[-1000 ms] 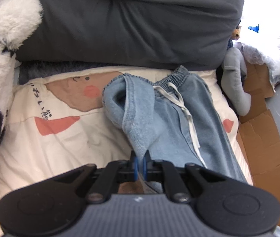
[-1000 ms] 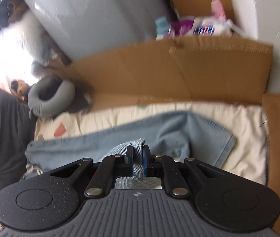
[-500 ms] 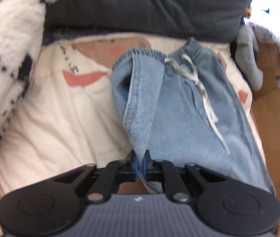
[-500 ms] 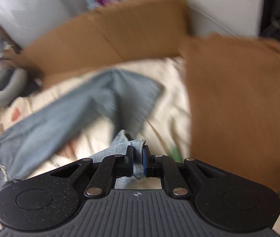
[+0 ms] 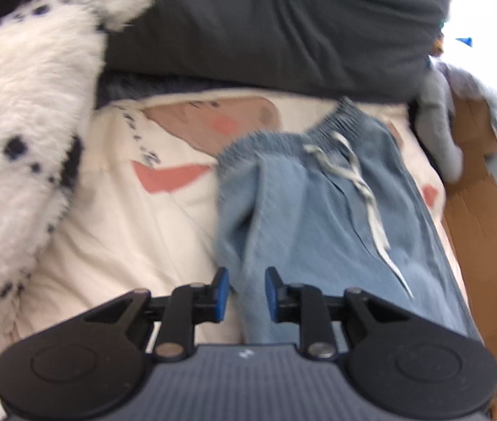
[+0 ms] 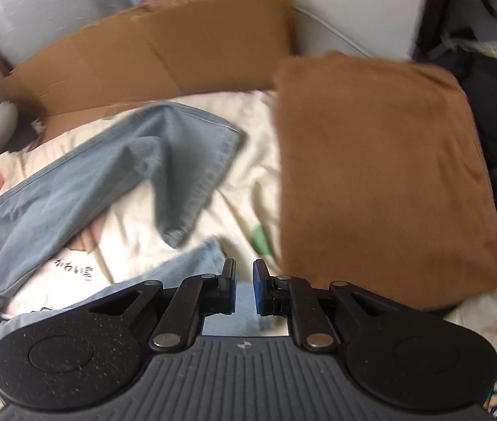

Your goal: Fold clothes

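Light blue jeans (image 5: pixel 318 210) with a white drawstring lie on a cream printed quilt (image 5: pixel 126 238), the waistband at the far end. My left gripper (image 5: pixel 246 293) hovers low over the near fold, its jaws opening. A denim ridge runs between the blue pads (image 5: pixel 221 293) without being pressed. In the right wrist view a jeans leg (image 6: pixel 143 165) lies bent across the quilt, its hem turned back. My right gripper (image 6: pixel 245 289) is opening too. The other leg's end (image 6: pixel 199 259) lies just left of and under the jaws, free of the pads.
A folded brown garment (image 6: pixel 381 182) lies on the quilt right of the right gripper. Flattened cardboard (image 6: pixel 178 45) lines the far side. A dark grey pillow (image 5: pixel 283 24) and a white spotted plush blanket (image 5: pixel 20 122) border the left gripper's side, with a grey neck pillow (image 5: pixel 437 119) beyond.
Both grippers were shut on denim and have parted their jaws, letting the fabric drop onto the quilt. The right view swung down and right, towards the brown garment.
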Demonstrator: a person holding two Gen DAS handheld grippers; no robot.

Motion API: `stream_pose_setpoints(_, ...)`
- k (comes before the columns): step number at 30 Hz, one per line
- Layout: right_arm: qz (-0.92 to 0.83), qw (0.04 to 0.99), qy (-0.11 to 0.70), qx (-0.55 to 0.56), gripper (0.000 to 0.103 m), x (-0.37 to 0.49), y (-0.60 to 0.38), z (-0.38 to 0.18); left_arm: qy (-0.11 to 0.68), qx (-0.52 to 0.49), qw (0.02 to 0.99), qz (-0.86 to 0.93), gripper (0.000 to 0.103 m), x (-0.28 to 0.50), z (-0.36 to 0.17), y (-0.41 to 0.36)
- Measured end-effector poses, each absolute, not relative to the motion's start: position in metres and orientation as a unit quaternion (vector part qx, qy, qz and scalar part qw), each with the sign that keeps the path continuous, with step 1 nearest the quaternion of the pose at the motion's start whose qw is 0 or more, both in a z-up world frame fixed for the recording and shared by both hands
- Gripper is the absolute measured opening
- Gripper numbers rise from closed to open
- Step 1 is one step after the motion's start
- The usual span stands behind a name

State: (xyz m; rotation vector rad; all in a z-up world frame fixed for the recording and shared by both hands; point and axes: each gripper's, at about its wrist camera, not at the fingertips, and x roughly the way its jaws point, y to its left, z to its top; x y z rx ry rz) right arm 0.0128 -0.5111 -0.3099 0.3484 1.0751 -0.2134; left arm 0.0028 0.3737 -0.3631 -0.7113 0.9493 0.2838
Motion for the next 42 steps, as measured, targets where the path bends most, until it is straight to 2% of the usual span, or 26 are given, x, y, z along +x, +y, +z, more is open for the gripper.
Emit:
stream_pose_setpoints(4, -0.063, 0.847, 0.510, 0.131, 0.019, 0.048, -0.482, -0.301, 0.432, -0.350, 0.817, 0.155, 0.023, 0.010, -0.373, 0.393)
stream_pose_setpoints(12, 0.035, 0.853, 0.515, 0.070, 0.020, 0.142, -0.408, -0.305, 0.424, -0.348, 0.822, 0.153, 0.023, 0.037, -0.388, 0.408)
stream_pose_setpoints(15, 0.059, 0.858, 0.507, 0.050, 0.020, 0.172, -0.378, -0.302, 0.429, -0.348, 0.821, 0.146, 0.028, 0.044, -0.396, 0.410)
stream_pose_setpoints(22, 0.115, 0.856, 0.503, -0.022, 0.020, 0.224, -0.308, -0.285, 0.428, -0.354, 0.820, 0.136, 0.029, 0.057, -0.416, 0.412)
stream_pose_setpoints(24, 0.124, 0.856, 0.501, -0.031, 0.020, 0.234, -0.291, -0.282, 0.429, -0.355, 0.820, 0.131, 0.029, 0.062, -0.423, 0.410)
stream_pose_setpoints(28, 0.148, 0.851, 0.501, -0.043, 0.021, 0.241, -0.258, -0.282, 0.423, -0.359, 0.821, 0.131, 0.039, 0.072, -0.437, 0.409)
stream_pose_setpoints(31, 0.164, 0.845, 0.506, -0.048, 0.021, 0.239, -0.236, -0.286, 0.421, -0.359, 0.823, 0.131, 0.042, 0.076, -0.444, 0.407)
stream_pose_setpoints(35, 0.175, 0.836, 0.518, -0.055, 0.030, 0.232, -0.217, -0.295, 0.419, -0.357, 0.824, 0.129, 0.050, 0.082, -0.455, 0.405)
stream_pose_setpoints(42, 0.187, 0.823, 0.532, -0.067, 0.030, 0.227, -0.194, -0.303, 0.412, -0.345, 0.837, 0.103, 0.048, 0.076, -0.456, 0.399)
